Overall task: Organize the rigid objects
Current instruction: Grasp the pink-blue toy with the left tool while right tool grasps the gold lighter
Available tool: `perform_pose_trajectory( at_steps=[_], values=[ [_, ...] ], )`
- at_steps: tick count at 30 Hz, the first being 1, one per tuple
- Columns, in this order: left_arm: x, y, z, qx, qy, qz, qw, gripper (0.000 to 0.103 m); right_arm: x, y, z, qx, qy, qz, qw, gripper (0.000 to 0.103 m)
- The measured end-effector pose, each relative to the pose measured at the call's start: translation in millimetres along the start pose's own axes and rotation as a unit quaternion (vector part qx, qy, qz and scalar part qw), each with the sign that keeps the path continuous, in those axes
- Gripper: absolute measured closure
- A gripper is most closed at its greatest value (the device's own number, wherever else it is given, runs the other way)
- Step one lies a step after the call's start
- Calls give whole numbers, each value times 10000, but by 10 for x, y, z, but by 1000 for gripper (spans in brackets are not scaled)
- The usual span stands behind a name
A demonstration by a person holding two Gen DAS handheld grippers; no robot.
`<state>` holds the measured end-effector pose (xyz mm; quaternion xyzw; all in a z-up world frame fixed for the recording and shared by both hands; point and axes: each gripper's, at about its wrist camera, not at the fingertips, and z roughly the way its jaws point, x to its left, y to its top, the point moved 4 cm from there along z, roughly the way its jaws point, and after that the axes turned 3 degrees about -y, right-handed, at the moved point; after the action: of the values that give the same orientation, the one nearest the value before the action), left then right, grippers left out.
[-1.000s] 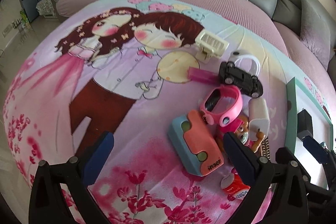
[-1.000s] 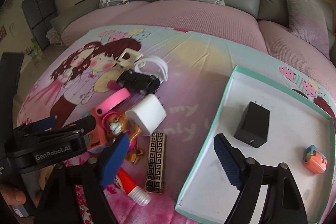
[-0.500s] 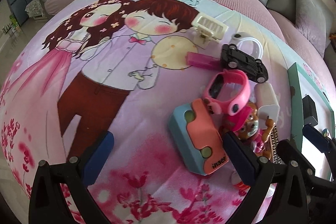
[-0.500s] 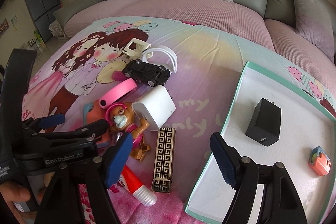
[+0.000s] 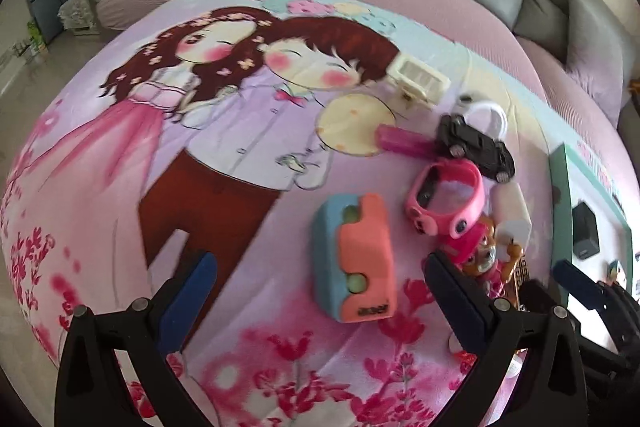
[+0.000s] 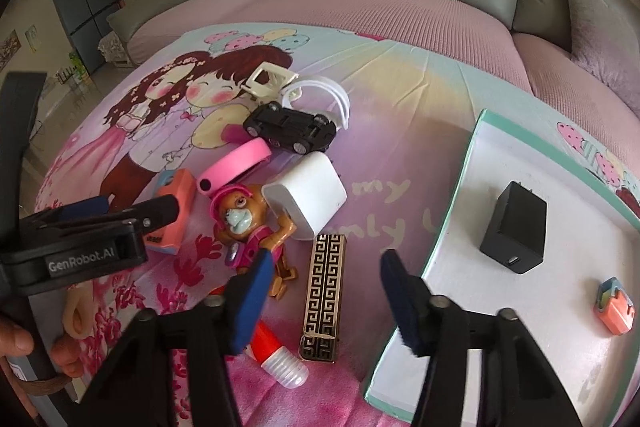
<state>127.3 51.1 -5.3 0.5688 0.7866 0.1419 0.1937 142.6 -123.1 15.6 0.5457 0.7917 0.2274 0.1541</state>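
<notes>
Between the closing right gripper (image 6: 320,279) pads lay the black-and-gold patterned rectangular case (image 6: 322,293), at 9 o'clock of the teal-rimmed white tray (image 6: 452,211), untouched; left gripper (image 5: 316,291) gaped empty. Risk: left pad snagging the brown plastic dog figure (image 6: 248,223).

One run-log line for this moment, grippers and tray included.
left gripper: open over orange-blue case | right gripper: closing above patterned bar, nothing gripped | tray: black charger, small orange block

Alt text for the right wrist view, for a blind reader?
The right gripper, jaws closing, straddles a black-and-gold patterned box on a cartoon blanket, not yet pinching it. A tray alongside holds a black charger.
</notes>
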Motion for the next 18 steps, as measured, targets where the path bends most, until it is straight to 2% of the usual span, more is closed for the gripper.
perform_pose_trajectory(
  at_steps=[5, 10, 15, 18],
  values=[
    [-51, -18, 117, 97, 152, 93, 9998, 0, -22, -36, 59, 128, -67, -22, 9999, 59],
    [-32, -55, 165, 154, 211, -18, 9997, 0, 25, -81, 139, 292, -71, -167, 9994, 59],
    [-13, -39, 154, 99, 183, -75, 9998, 1, 10, -92, 172, 330, -218, -172, 9991, 69],
    [-36, -41, 164, 98, 138, -47, 9998, 1, -11, -92, 172, 314, -188, -118, 9993, 70]
  ],
)
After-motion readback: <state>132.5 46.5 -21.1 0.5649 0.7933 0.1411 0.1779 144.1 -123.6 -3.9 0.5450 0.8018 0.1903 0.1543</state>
